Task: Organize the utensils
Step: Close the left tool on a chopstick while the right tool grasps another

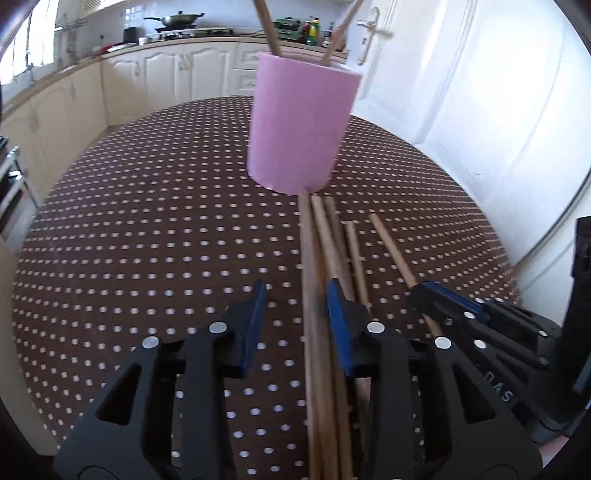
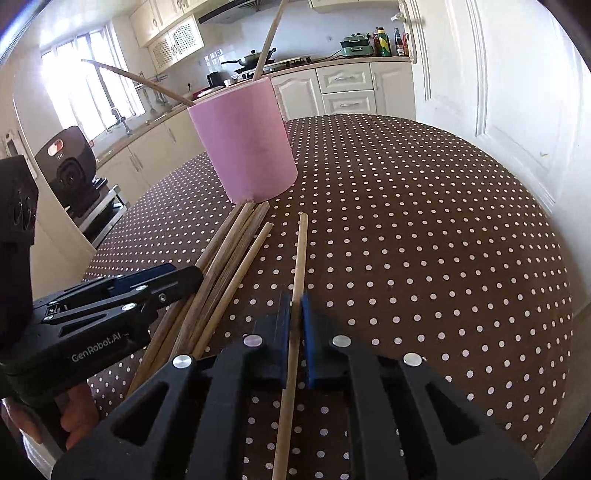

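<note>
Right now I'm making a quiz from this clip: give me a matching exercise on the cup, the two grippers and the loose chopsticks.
Things:
1. pink cup
2. right gripper
3. left gripper
4. chopstick bundle

States:
A. shut on a single chopstick
B. upright, two chopsticks inside
C. lying on the tablecloth
D. jaws apart astride a chopstick

Pairs: 1-B, 2-A, 3-D, 4-C

A brown tablecloth [image 1: 147,221] dotted with white covered the round table in a bright kitchen. Cream cabinets [image 1: 166,74] ran beneath the counter along the far wall, where a wok [image 1: 177,18] sat on the stove [image 2: 291,61]. A green appliance [image 2: 356,44] stood farther along the counter beside a cluster of sauce bottles [image 2: 391,40]. A white panelled door [image 1: 461,92] with a metal handle [image 1: 373,26] stood to the right. Daylight poured through the window [image 2: 85,74] above the sink tap [image 2: 120,118].
</note>
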### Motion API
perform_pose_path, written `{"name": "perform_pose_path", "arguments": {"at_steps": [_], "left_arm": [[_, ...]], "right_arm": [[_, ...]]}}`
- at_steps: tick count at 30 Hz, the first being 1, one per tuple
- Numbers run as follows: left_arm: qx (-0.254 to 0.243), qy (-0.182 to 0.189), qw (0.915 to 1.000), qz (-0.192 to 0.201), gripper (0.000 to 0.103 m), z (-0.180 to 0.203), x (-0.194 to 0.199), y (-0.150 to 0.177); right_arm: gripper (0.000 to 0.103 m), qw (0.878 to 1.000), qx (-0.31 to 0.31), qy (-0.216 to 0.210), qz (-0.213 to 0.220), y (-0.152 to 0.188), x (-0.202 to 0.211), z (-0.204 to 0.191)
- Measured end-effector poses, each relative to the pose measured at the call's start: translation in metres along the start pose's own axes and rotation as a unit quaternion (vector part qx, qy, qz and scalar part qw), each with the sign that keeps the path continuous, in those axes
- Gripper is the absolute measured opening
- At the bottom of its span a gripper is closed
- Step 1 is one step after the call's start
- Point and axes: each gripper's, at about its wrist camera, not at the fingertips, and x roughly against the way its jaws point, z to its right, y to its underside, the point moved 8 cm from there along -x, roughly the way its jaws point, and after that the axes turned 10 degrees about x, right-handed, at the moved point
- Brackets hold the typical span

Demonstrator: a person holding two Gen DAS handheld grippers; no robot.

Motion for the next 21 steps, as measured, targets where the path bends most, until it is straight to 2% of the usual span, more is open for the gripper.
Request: {"name": "perform_pose_path", "arguments": {"at_steps": [1, 2, 4, 7, 21], "left_arm": [[0.002, -0.001, 1.0, -0.001, 0.031, 0.0, -0.001, 0.0], [0.003, 0.002, 1.0, -0.001, 0.022, 0.0, -0.001, 0.001], [0.013, 0.029, 0.9995, -0.006, 0.015, 0.001, 0.0, 0.002], [0.023, 0.049, 0.9985, -0.011, 0.011, -0.002, 0.002, 0.003], [0.055, 0.061, 0.9966, -0.009, 0.007, -0.025, 0.009, 0.001]], "right_arm": [[0.006, 1.0, 0.0, 0.0, 0.0, 0.001, 0.001, 0.0], [0.006, 1.0, 0.0, 0.0, 0.0, 0.001, 0.002, 0.0], [0.006, 1.0, 0.001, 0.001, 0.0, 0.001, 0.002, 0.001], [0.006, 1.0, 0.0, 0.0, 0.001, 0.001, 0.003, 0.0], [0.006, 1.0, 0.004, 0.004, -0.005, -0.001, 0.002, 0.0]]}}
